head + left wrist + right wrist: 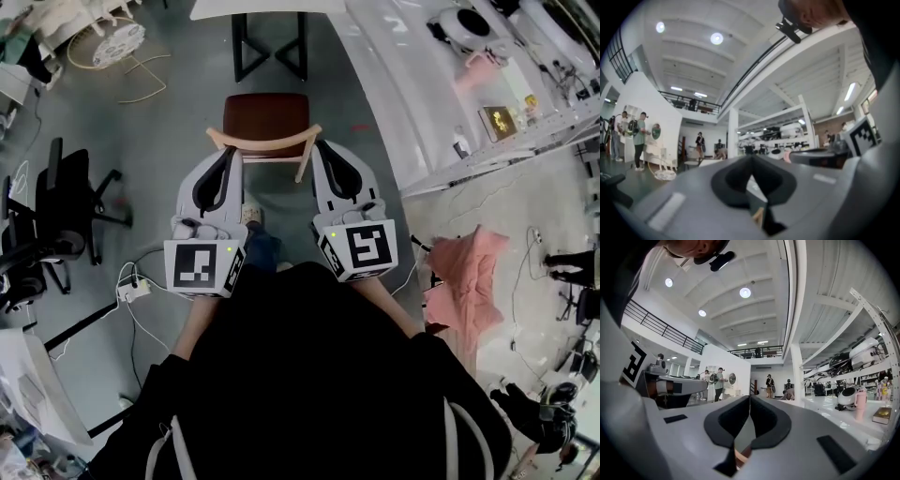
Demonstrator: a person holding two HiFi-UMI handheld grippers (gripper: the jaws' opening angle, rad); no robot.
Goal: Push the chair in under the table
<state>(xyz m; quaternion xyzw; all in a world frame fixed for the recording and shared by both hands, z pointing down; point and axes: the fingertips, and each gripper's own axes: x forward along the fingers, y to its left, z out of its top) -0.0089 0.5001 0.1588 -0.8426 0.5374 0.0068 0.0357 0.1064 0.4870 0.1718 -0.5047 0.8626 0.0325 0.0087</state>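
The chair has a brown seat (265,120) and a pale wooden backrest (265,142), and it stands on the grey floor facing a white table (267,7) with black legs (269,49). The seat is in front of the table, outside it. My left gripper (231,151) is shut and empty, its tip at the backrest's left end. My right gripper (322,146) is also shut and empty, at the backrest's right end. Whether either tip touches the wood I cannot tell. In the left gripper view the jaws (751,161) are closed, and in the right gripper view (750,401) too.
A black office chair (66,202) stands at the left, with a power strip (131,289) and cables near it. A long white bench (422,84) runs along the right, and a pink cloth (464,277) lies below it. People stand far off (717,383).
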